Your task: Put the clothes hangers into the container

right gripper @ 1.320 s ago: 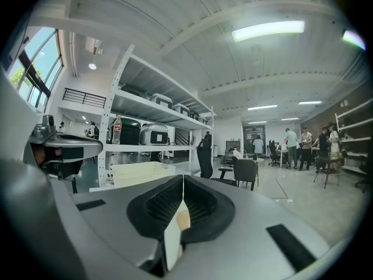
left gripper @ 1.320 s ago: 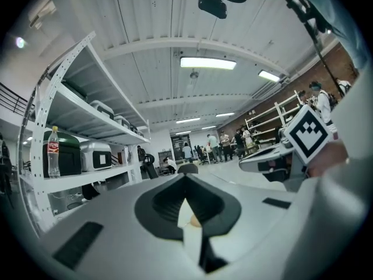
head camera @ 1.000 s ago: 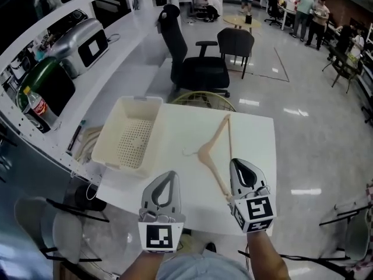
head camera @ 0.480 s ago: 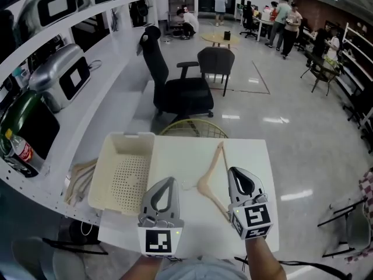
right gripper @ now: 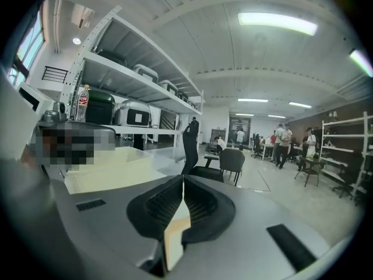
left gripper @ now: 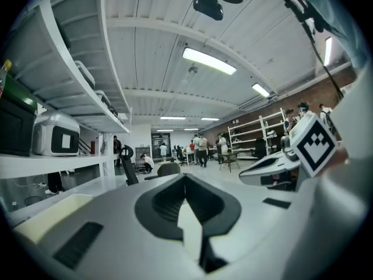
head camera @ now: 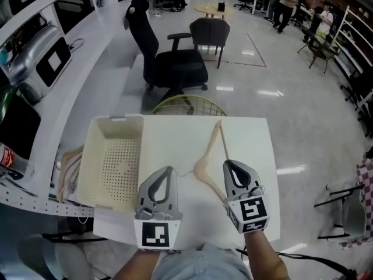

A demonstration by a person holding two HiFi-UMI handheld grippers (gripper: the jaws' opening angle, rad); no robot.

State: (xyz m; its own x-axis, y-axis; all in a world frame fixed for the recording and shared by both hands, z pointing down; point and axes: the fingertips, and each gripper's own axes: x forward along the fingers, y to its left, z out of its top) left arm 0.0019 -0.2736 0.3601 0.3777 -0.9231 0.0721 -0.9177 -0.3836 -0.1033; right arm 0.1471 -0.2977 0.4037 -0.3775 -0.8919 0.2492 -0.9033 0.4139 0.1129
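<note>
From the head view, the left tool (head camera: 165, 172) and right tool (head camera: 228, 165) are edging forward over the worktop (head camera: 247, 139). The right one is nearing the hanger (head camera: 205, 163), which is lying beside the container (head camera: 87, 156). In the left gripper view, the jaws are meeting on nothing. In the right gripper view, they are likewise shut, so no grasp is starting.

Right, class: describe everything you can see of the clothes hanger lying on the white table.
The clothes hanger looks like pale wood, with a thin wire hook and a slim bar joining its arm ends. It lies flat on the white table, outside the cream container. One arm points to the far edge; the other ends beside the shut right gripper; contact is unclear.
</note>
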